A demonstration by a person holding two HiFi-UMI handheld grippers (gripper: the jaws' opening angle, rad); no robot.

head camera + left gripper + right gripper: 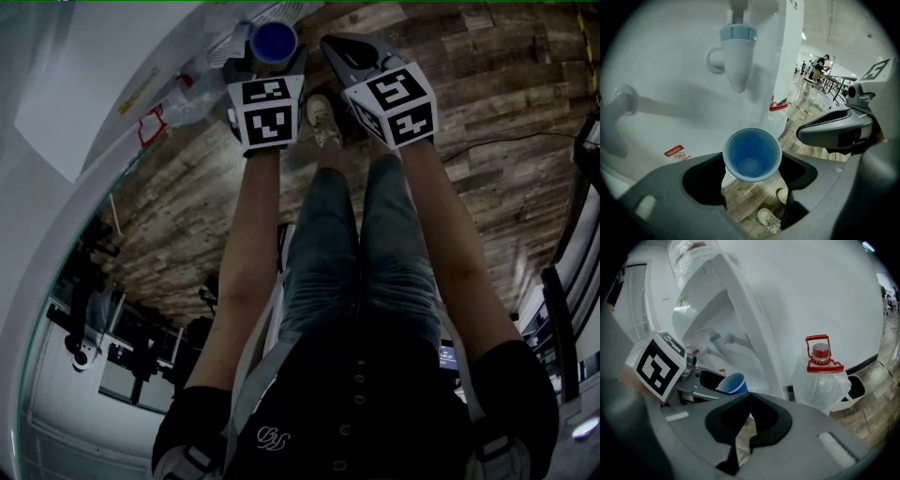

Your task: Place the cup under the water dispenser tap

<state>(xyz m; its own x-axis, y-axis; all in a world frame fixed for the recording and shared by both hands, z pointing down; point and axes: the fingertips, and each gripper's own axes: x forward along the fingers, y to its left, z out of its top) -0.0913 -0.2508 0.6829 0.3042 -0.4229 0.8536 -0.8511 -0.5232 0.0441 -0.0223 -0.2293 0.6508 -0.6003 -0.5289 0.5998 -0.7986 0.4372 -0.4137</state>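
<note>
1. Left gripper (269,58): the jaws stand wide and pinch the blue cup (752,154) by its sides, one jaw on each side just under the rim. The cup is upright, with its mouth open toward the tap. Its inside looks empty.

2. Cup position: the cup hangs directly below the tap (738,56) with the pale blue collar and is apart from it. A clear gap of white panel shows between the spout tip and the cup rim. The cup sits close in front of the white water dispenser (670,70).

3. Second tap (621,101): this one projects from the same panel, to the left of the blue-collared tap and well clear of the cup.

4. Right gripper (749,401): the jaws are pressed together with nothing between them. It is held to the right of the tap, further out from the tap than the cup, alongside the left gripper.

5. Surroundings: a clear bottle (825,380) with a red cap and red handle stands to the right of the tap, low against the white wall. The wooden floor (487,94) lies below the tap, and a shoe (768,218) shows on it beneath the cup.
</note>
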